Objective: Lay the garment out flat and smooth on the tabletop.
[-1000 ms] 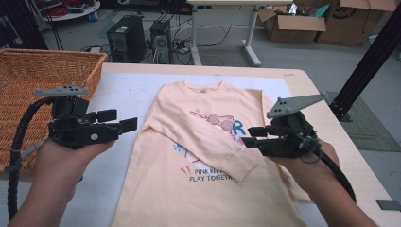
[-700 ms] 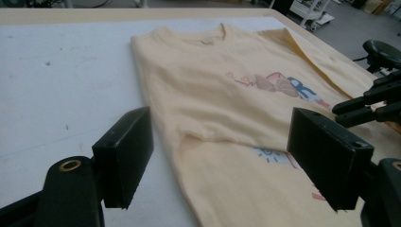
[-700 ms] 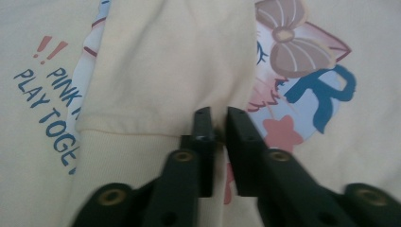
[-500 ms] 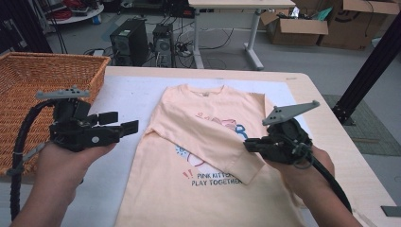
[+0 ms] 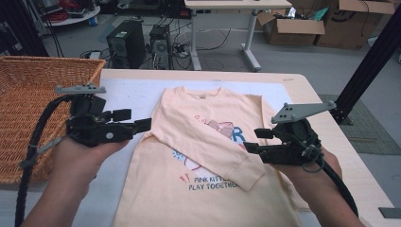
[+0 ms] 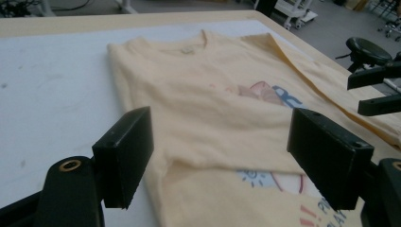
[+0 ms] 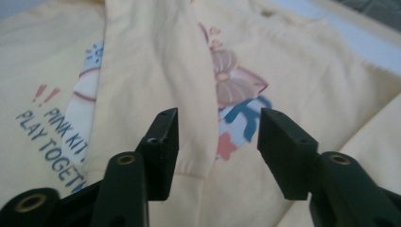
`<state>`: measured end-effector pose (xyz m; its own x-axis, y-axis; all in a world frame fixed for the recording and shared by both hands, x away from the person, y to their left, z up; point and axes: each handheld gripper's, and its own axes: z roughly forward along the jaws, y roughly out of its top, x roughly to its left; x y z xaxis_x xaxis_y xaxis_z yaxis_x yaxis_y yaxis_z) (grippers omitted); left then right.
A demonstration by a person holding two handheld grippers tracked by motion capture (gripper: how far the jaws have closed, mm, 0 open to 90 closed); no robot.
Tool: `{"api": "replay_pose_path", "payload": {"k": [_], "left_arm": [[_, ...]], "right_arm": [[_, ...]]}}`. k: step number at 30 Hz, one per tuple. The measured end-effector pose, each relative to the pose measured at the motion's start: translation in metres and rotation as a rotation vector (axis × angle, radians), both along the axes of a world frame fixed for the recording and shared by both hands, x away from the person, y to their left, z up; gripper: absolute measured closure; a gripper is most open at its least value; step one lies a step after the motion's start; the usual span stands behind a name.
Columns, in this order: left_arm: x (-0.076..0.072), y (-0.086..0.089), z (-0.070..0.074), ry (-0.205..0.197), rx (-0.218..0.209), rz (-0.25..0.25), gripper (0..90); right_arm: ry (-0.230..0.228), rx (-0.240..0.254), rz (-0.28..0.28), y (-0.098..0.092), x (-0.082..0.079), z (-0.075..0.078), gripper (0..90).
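The pale yellow shirt [image 5: 208,156] lies flat and face up on the white mat [image 5: 137,90] in the middle of the table [image 5: 326,142], collar toward the far edge. One long sleeve [image 5: 213,146] is folded diagonally across the chest, its cuff resting just above the printed words. The right gripper [image 5: 253,140], which half a second ago was down on that cuff, has just been opening its jaws; they now stand apart with nothing between them, just clear of the cuff end. To my eye that means the sleeve has been placed and let go, so this fold looks finished.

The left gripper [image 5: 135,120] has slid in toward the shirt's left shoulder edge since a second ago. Its jaws are spread wide and empty; in the left gripper view they frame the folded shoulder [image 6: 142,94] without touching it.

I would guess the other sleeve comes next; it lies along the shirt's right side, under and behind the right hand [image 5: 307,175].

A wicker basket [image 5: 33,104] sits at the left edge of the table, well apart from the shirt. Beyond the table stand computer towers [image 5: 125,42], a desk leg and cardboard boxes [image 5: 293,26] on the floor. Nothing lies on the shirt; only the trailing cables could drag across the cloth.
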<state>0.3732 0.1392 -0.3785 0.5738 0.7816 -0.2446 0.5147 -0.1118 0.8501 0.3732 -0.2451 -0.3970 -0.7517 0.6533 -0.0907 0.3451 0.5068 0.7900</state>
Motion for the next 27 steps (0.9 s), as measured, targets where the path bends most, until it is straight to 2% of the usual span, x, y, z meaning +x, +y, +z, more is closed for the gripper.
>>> {"api": "replay_pose_path", "payload": {"k": [3,7,11,15,17,18,20,23,24,26,27], "left_arm": [[0.018,-0.019,0.002,0.004,0.025,-0.053,24.1],[0.043,-0.041,-0.001,0.018,0.076,-0.124,24.4],[0.067,-0.055,-0.007,0.037,0.115,-0.173,24.4],[0.087,-0.068,-0.016,0.062,0.170,-0.217,24.9],[0.095,-0.075,-0.024,0.079,0.184,-0.239,27.6],[0.099,-0.079,-0.028,0.091,0.184,-0.250,30.5],[0.103,-0.087,-0.037,0.105,0.218,-0.265,36.6],[0.107,-0.097,-0.051,0.142,0.233,-0.268,51.9],[0.107,-0.100,-0.056,0.155,0.258,-0.269,56.6],[0.103,-0.104,-0.061,0.111,0.306,-0.251,71.9],[0.103,-0.103,-0.061,0.107,0.310,-0.248,78.3]], "right_arm": [[-0.034,0.020,-0.004,-0.004,0.002,0.008,43.1],[-0.046,0.034,-0.011,-0.011,0.008,0.012,40.7],[-0.032,0.051,-0.022,-0.018,0.014,0.012,38.0],[-0.028,0.041,-0.034,-0.025,0.018,0.011,37.1],[-0.026,0.039,-0.041,-0.028,0.019,0.011,37.0],[-0.027,0.040,-0.045,-0.029,0.020,0.011,37.0],[-0.026,0.035,-0.050,-0.032,0.021,0.010,37.0],[-0.023,0.034,-0.055,-0.034,0.023,0.008,37.0],[-0.021,0.033,-0.056,-0.034,0.023,0.008,37.0],[-0.023,0.031,-0.051,-0.034,0.024,0.007,37.1],[-0.025,0.031,-0.050,-0.034,0.024,0.007,37.2]]}}
